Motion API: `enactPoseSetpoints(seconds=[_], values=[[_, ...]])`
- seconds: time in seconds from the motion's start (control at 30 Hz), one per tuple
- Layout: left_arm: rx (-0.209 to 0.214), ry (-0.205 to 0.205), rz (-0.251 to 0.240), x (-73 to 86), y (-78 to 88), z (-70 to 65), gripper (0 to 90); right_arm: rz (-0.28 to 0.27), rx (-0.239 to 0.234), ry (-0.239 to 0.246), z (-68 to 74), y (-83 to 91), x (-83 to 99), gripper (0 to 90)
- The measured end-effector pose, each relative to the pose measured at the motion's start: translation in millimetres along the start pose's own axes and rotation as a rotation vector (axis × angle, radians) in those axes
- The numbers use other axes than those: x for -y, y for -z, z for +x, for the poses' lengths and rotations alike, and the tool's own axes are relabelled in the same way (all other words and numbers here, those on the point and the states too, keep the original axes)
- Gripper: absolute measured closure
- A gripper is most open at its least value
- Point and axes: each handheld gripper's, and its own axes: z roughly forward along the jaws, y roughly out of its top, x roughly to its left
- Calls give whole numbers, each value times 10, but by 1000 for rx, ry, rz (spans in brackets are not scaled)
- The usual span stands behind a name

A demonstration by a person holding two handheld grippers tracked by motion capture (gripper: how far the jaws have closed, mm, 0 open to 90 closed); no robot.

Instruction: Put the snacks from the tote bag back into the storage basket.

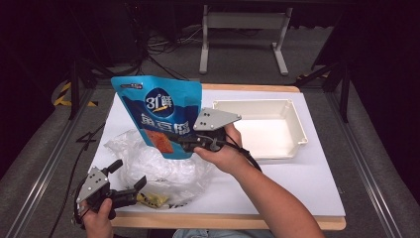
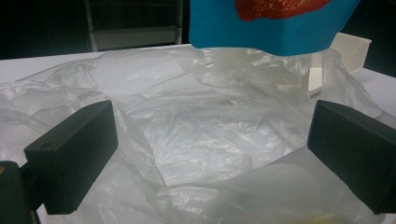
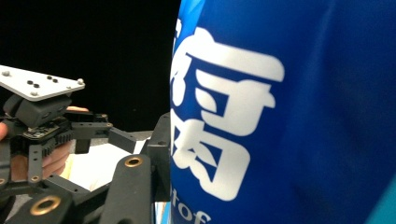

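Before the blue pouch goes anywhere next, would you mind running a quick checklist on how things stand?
1. Right claw grips the blue pouch: ok, jaws shut on its lower edge.
2. Pouch clear of the plastic bag: ok, its bottom edge hangs above the bag.
3. White tray free to take it: ok, nothing inside.
4. Left claw open: ok, jaws apart at the bag's near edge.
5. Left claw pinning the bag: cannot tell.
6. Yellow packet out of the way: ok, near the table's front edge.
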Motion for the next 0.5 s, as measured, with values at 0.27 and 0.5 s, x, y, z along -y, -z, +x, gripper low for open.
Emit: enactPoseSetpoints(seconds=[0.27,0.5], values=[[-1,-2,-5,6,-10,0,25,0,44,-9,-114,133,9,564],[0,0,6,5,-6,7,25,-11,87,-26,-237,278,4,564]])
